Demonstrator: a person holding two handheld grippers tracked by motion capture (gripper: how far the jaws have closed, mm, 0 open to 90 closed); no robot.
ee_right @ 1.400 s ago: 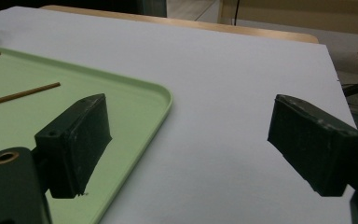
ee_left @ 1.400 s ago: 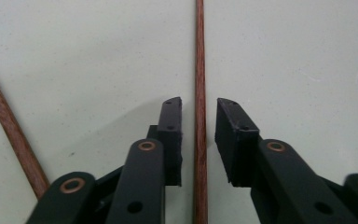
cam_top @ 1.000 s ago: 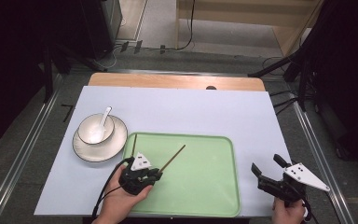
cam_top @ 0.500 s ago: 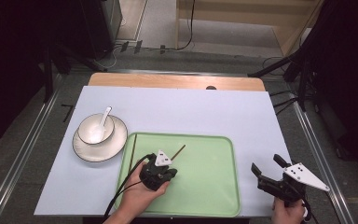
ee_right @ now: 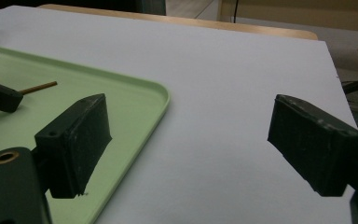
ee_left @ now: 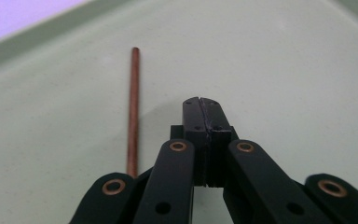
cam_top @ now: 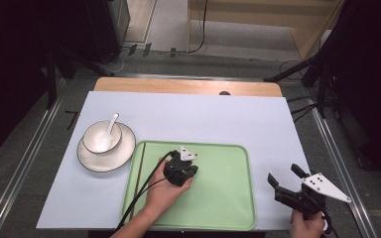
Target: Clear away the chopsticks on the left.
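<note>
Left gripper [ee_left: 200, 103] fingers pressed together, nothing between them, over the green tray [cam_top: 228, 208]; a brown chopstick [ee_left: 133, 107] lies on the tray just beside them. Right gripper [cam_top: 285, 179] fingers spread wide and empty above the white table [cam_top: 203, 119], just beside the tray's right edge. Bowl [cam_top: 101, 137] with spoon [cam_top: 110, 125] on a plate left of the tray.

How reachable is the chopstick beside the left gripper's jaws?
Probably yes: the chopstick lies bare on the green tray beside the left gripper, nothing between, though its shut jaws must open.
</note>
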